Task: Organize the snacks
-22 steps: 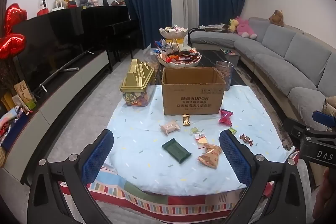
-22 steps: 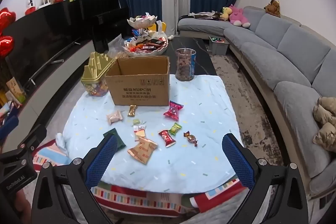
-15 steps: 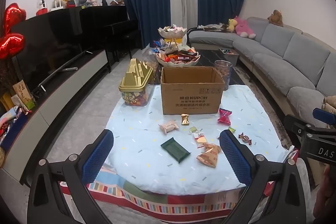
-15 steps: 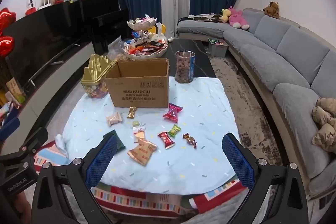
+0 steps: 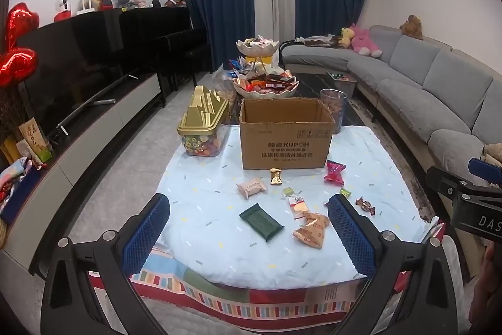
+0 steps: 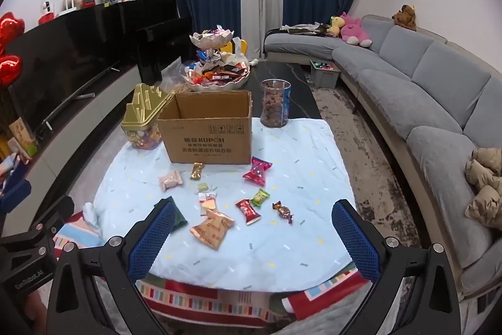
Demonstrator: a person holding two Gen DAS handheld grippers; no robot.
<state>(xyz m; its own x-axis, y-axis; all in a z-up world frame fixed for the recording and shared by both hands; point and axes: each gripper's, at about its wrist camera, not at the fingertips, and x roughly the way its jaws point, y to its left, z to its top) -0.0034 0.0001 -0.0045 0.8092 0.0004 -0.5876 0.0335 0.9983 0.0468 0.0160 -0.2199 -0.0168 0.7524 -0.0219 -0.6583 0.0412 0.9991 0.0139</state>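
Right wrist view: our right gripper (image 6: 251, 236) and left gripper (image 5: 249, 228) spread wide, empty, above table edge. Nothing picked yet; next, descend on orange packet (image 6: 212, 227), carry to cardboard box (image 6: 208, 127).

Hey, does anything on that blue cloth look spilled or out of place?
Yes: loose snacks, like the green packet and pink candy, lie scattered before the open box rather than inside.

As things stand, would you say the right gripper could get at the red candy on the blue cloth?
Probably yes. The right gripper is open and empty, and the red candy lies flat just ahead between its fingers, apart from the green candy beside it, with nothing over it.
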